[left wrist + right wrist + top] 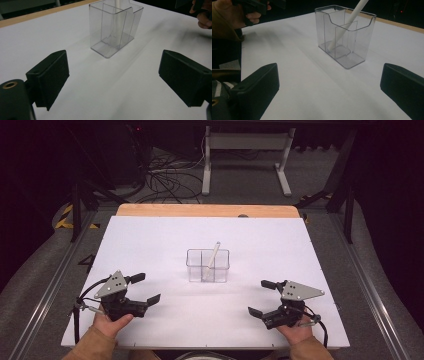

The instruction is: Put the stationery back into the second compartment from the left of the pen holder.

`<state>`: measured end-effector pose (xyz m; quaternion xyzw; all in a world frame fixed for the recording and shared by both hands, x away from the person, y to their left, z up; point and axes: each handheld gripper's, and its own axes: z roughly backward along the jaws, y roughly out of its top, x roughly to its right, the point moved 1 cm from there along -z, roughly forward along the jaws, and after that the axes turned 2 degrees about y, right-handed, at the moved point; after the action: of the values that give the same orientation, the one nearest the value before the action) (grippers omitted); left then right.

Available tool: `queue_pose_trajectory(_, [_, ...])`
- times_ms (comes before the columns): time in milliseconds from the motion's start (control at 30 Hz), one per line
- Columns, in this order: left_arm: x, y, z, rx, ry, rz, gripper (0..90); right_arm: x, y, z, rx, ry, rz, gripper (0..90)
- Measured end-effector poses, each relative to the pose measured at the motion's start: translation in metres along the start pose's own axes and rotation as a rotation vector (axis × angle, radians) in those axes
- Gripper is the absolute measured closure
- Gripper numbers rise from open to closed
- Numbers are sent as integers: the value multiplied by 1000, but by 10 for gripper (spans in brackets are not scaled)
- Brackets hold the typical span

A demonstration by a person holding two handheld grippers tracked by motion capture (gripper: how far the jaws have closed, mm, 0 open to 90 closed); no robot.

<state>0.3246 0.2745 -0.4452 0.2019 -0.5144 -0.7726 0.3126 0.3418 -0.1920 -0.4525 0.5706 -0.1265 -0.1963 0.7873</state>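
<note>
White stick leaned in the clear divided holder, long axis tilted up and away, ahead of and between our fingers. Left gripper and right gripper both spread, empty (about equally near).

Left tongs and right tongs gape wide.

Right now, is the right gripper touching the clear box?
Apart. In the high view the right gripper sits open near the table's front edge, with bare white table between it and the clear box.
</note>
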Motion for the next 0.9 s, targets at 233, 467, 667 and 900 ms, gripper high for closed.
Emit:
queue_pose_trajectory(233, [0,-19,0,3,11,22,104,0,0,0,0,-1,0,25])
queue_pose_trajectory(467, [0,-25,-7,-17,3,0,96,1,-2,-2,-7,12,-8,25])
queue_pose_trajectory(667, [-2,-24,-9,-29,26,36,104,3,-3,-3,-19,2,-19,29])
queue_pose_trajectory(900, [0,-23,-6,-12,59,7,109,3,-3,-4,-19,-2,-21,31])
